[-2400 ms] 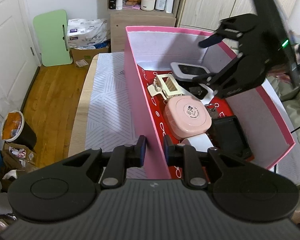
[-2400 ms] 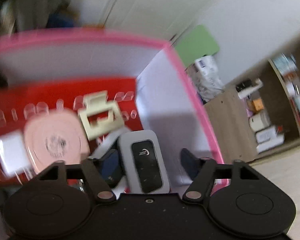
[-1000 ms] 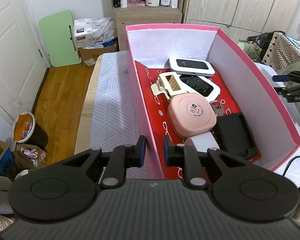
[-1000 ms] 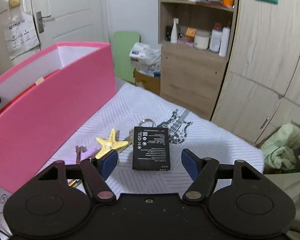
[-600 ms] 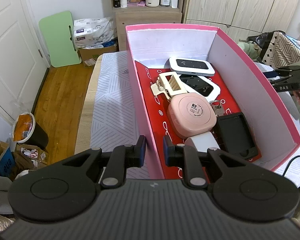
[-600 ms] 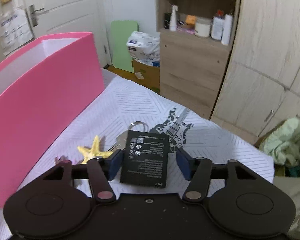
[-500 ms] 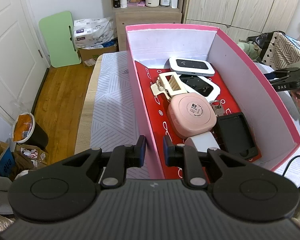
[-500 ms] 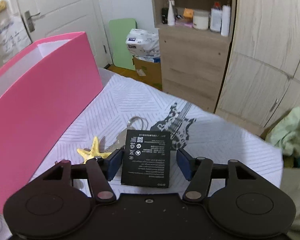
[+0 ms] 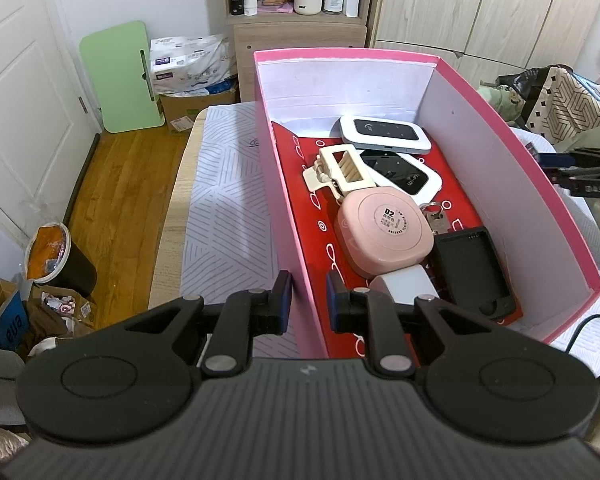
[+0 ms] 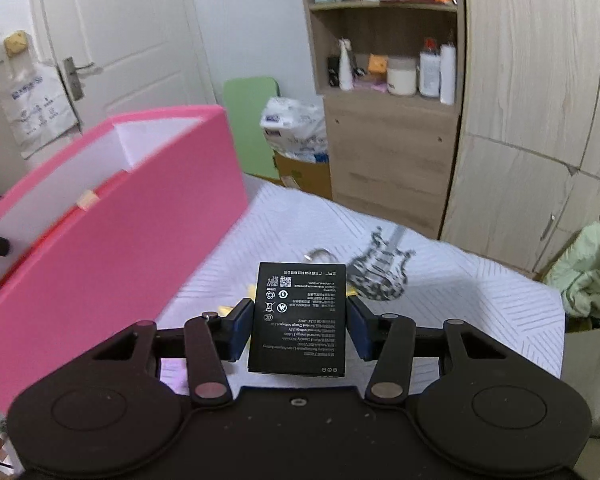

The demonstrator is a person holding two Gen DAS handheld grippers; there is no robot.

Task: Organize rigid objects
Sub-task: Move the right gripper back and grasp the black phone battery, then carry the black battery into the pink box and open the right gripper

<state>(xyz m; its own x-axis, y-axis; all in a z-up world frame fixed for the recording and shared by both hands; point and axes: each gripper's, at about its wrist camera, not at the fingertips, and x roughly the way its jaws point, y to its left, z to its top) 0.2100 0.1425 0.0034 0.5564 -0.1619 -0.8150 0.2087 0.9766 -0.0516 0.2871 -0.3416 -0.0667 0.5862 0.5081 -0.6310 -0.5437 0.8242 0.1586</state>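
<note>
Between the blue pads of the right gripper (image 10: 299, 325) sits a flat black battery (image 10: 298, 316), label side up, lifted clear of the white patterned bedcover (image 10: 460, 292); the jaws are closing on its two long edges and the pads now meet them. Just beyond the battery, partly hidden by it, lie a yellow starfish trinket (image 10: 252, 290) and a key ring (image 10: 318, 255), blurred. To the left stands the pink box (image 10: 112, 216), its outer wall facing this camera.

Across the box, the left gripper (image 9: 305, 299) is clamped on the near pink wall. Inside, on the red floor, lie two white pocket routers (image 9: 384, 134), a cream hair clip (image 9: 342, 170), a pink rounded case (image 9: 386, 230), a white block (image 9: 404, 284) and a black charger cradle (image 9: 474, 270).
</note>
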